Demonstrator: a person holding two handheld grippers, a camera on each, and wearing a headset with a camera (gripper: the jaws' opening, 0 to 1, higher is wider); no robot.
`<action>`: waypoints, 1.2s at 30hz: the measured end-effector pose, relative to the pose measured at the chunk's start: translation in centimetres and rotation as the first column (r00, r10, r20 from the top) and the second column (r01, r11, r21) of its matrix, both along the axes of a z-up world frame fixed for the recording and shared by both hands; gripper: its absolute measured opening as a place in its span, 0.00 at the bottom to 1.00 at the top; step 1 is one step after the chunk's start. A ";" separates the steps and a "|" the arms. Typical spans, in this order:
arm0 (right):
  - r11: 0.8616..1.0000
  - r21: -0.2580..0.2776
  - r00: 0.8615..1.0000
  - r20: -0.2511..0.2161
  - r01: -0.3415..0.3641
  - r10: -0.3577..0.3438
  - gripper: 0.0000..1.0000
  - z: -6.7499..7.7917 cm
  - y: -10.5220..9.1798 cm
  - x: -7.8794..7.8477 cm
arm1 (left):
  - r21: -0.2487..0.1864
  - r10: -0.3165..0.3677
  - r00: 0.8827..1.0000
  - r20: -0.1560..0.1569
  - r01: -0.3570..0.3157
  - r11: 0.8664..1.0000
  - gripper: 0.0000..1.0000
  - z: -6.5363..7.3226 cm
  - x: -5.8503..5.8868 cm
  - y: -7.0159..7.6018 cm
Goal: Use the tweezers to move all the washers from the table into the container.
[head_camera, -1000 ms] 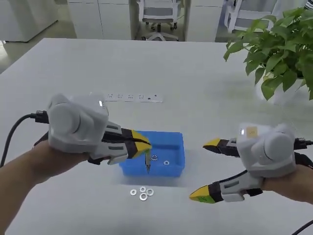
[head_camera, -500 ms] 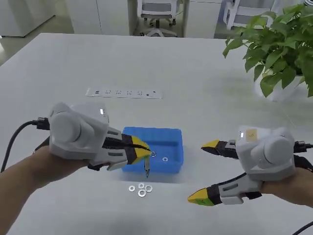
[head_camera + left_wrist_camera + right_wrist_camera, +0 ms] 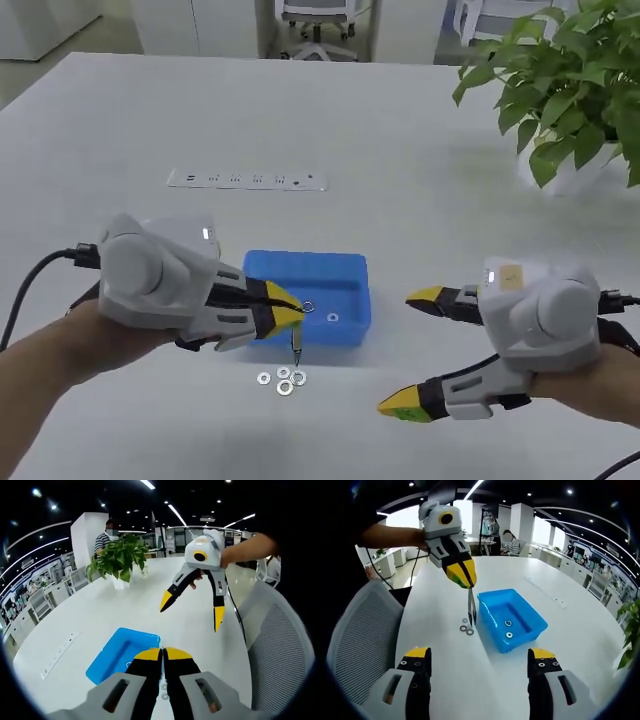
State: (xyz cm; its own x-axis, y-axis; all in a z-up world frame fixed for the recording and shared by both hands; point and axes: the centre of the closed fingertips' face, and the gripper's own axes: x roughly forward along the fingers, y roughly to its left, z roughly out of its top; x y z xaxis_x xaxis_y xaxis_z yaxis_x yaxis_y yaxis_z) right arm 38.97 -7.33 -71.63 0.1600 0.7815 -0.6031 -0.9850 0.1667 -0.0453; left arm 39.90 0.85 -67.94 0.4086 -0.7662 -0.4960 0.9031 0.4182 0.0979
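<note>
My left gripper (image 3: 288,311) is shut on thin metal tweezers (image 3: 297,344), which point down just in front of the blue container (image 3: 345,275). Their tip hangs a little above several small washers (image 3: 283,379) on the white table. Two washers (image 3: 331,318) lie inside the container. In the right gripper view the tweezers (image 3: 471,607) hang beside the loose washers (image 3: 466,627) and the container (image 3: 525,637). My right gripper (image 3: 408,350) is open and holds nothing, to the right of the container. The left gripper view has my shut left gripper (image 3: 162,652) and the open right gripper (image 3: 191,614).
A white power strip (image 3: 245,180) lies beyond the container. A potted green plant (image 3: 560,90) stands at the far right of the table. Office chairs (image 3: 310,15) stand past the far edge. A grey mesh chair (image 3: 360,645) is behind me.
My left gripper has drawn the tweezers back from over the container's inside to just past its front wall, above the loose washers. The head camera tilted. The right gripper barely moved.
</note>
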 end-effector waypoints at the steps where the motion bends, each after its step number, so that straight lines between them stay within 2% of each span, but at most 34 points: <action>1: 1.000 -0.001 1.000 -0.001 0.002 -0.002 0.80 -0.1 -0.1 0.0 | 0.001 -0.002 1.000 -0.002 0.002 1.000 0.05 -0.1 0.0 0.0; 7: 1.000 0.001 1.000 -0.006 0.009 -0.009 0.79 -0.3 -0.3 0.1 | 0.011 -0.014 1.000 -0.019 0.014 1.000 0.05 -1.0 0.0 -0.2; 16: 1.000 -0.002 1.000 -0.014 0.013 -0.013 0.79 -0.6 -0.4 0.1 | 0.018 -0.027 0.999 -0.032 0.027 0.999 0.05 -1.3 -0.2 -0.6; 27: 1.000 0.001 1.000 -0.020 0.009 -0.009 0.77 -0.7 -0.4 0.1 | 0.012 -0.033 0.999 -0.032 0.034 0.999 0.05 -1.4 -0.1 -0.8; 36: 0.998 0.028 0.998 0.008 -0.057 0.057 0.69 -0.4 0.9 -0.1 | 0.016 -0.055 0.998 -0.030 0.056 0.998 0.05 -1.7 0.1 -0.3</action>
State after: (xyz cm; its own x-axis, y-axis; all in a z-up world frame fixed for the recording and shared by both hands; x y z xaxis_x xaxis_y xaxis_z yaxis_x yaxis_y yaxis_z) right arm 38.92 -6.45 -72.03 0.1186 0.8061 -0.5798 -0.9926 0.1114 -0.0482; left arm 40.02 0.60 -69.65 0.3507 -0.7787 -0.5203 0.9274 0.3658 0.0777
